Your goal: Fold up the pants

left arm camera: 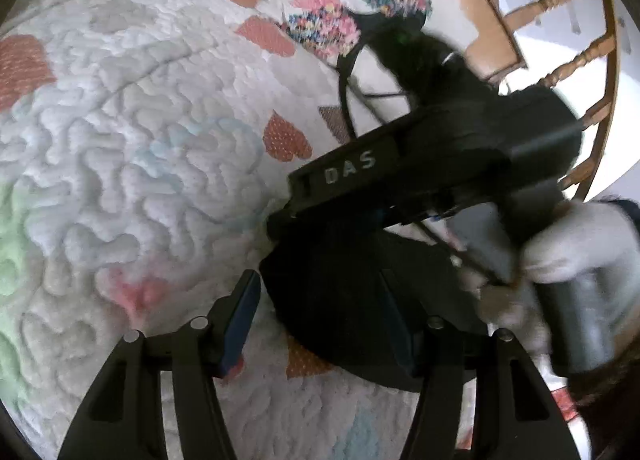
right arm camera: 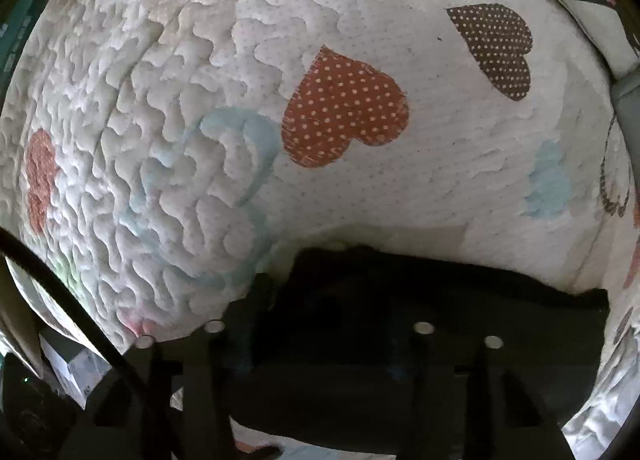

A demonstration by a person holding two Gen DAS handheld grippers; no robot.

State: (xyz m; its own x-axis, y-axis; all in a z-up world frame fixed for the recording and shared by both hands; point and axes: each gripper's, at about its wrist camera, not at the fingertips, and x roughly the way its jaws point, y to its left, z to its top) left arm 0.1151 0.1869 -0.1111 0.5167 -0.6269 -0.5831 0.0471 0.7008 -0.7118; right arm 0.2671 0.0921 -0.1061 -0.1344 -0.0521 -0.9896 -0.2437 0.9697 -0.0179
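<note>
The black pants (left arm camera: 340,292) lie folded into a small dark bundle on the white quilted bedspread (left arm camera: 140,140). In the left wrist view my left gripper (left arm camera: 320,316) is open, its fingers (left arm camera: 240,316) spread around the bundle's near-left edge. The right gripper's black body marked "DAS" (left arm camera: 400,164) hovers just over the bundle, held by a white-gloved hand (left arm camera: 580,244). In the right wrist view the pants (right arm camera: 440,292) fill the bottom, and my right gripper (right arm camera: 320,300) sits dark against them with its jaws wide apart over the cloth.
The quilt carries heart patches, one red dotted (right arm camera: 344,108) and one brown dotted (right arm camera: 496,48). A wooden chair (left arm camera: 568,60) stands beyond the bed's far right edge. A black cable (right arm camera: 80,308) runs across the lower left of the right wrist view.
</note>
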